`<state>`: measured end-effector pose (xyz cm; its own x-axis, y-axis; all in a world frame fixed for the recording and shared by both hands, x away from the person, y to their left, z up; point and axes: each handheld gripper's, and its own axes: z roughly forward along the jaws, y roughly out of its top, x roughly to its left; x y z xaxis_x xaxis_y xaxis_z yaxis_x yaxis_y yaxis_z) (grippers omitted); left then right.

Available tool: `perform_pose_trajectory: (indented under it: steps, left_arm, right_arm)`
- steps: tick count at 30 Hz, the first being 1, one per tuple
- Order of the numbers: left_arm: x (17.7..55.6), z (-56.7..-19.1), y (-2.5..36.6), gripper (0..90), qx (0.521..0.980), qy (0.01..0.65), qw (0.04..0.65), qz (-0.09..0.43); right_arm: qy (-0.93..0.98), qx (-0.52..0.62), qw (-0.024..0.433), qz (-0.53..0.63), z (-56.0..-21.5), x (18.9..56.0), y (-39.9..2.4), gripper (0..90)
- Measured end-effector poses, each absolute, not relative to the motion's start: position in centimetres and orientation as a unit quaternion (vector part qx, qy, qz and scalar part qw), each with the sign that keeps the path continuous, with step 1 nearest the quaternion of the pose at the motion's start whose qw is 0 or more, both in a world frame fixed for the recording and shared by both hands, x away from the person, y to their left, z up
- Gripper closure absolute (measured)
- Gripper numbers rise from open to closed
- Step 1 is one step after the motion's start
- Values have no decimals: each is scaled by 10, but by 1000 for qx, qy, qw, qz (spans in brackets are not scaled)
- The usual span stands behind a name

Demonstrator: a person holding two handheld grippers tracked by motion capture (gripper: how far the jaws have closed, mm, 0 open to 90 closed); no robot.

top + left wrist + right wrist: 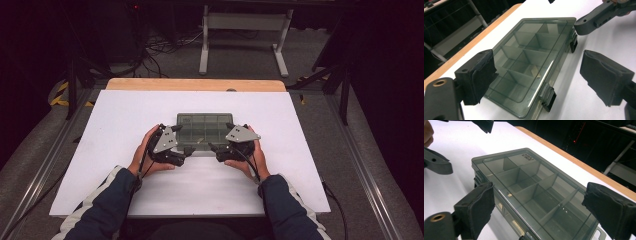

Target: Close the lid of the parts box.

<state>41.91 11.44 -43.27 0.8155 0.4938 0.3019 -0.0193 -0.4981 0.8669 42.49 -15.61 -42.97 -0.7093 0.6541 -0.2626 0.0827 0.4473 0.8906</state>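
**Clear box flanked by two released grippers**

A white table top is seen across the middle of the high view, with a strip of bare wood along its far edge. Beyond it, at the top of the frame, a grey metal stand and loose cables are seen on the floor. Nothing is placed between the grippers and the box.

A smoky clear plastic box is seen lying flat at the centre of the high view, its lid closed and its dividers visible through it. Two dark latches are seen on its near long side in the left gripper view.

The left gripper is seen at the lower left corner of the box in the high view, held in the person's left hand. Its jaws are spread apart, and in the left gripper view the box end is seen between them, the left pad close against the lid edge; contact cannot be told.

The right gripper is seen at the lower right corner of the box, held in the right hand. Its jaws are likewise spread wide, and in the right gripper view the box corner is seen lying between the pads with nothing clamped.
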Motion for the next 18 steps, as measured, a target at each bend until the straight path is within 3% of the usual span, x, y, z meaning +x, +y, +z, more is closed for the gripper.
perform_pose_trajectory:
  steps: [18]
  left_arm:
    - [414,-430,113,98,827,133,479,264]
  right_arm:
    - [801,226,316,456,-429,420,-150,87]
